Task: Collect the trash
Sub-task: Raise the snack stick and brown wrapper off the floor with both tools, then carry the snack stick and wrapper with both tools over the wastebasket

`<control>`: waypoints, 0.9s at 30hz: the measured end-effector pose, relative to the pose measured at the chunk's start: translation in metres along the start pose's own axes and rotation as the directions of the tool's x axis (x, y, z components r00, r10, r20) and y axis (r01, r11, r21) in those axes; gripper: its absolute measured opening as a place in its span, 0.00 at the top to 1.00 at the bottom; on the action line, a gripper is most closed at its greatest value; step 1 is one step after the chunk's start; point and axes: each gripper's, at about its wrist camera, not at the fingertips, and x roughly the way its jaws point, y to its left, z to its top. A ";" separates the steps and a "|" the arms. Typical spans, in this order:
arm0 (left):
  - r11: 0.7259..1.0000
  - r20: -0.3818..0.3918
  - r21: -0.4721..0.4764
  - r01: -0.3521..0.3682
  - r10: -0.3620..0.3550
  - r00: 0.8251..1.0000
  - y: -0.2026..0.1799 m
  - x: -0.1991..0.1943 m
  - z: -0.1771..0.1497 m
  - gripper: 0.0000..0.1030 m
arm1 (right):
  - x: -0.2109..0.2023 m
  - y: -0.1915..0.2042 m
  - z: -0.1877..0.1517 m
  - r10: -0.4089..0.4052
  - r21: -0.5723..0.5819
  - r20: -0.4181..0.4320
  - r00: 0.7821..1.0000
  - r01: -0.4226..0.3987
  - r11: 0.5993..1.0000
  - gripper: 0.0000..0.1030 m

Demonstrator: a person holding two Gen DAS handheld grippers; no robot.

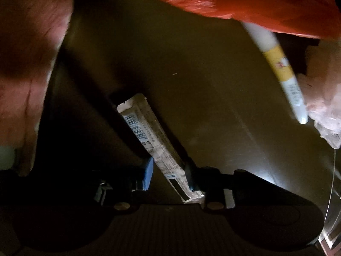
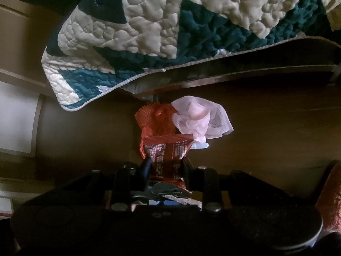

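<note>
In the left wrist view my left gripper is shut on a long white wrapper with a barcode, held above a dark floor. A white and yellow tube hangs at the right, below a red wrapper and beside a crumpled pink tissue. In the right wrist view my right gripper is shut on a bundle of trash: a red printed wrapper, a red mesh piece and the pink tissue, with a small pale cap under the tissue.
A teal and cream quilt hangs over a furniture edge above the right gripper. A brown floor lies beyond, with a white panel at the left. Blurred pink-red shapes fill the left of the left wrist view.
</note>
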 end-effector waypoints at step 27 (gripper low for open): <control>0.930 0.335 0.339 0.144 -0.262 0.905 -0.067 -0.252 -0.031 0.73 | -0.078 0.042 0.010 -0.016 -0.132 0.327 0.945 0.063 0.989 0.72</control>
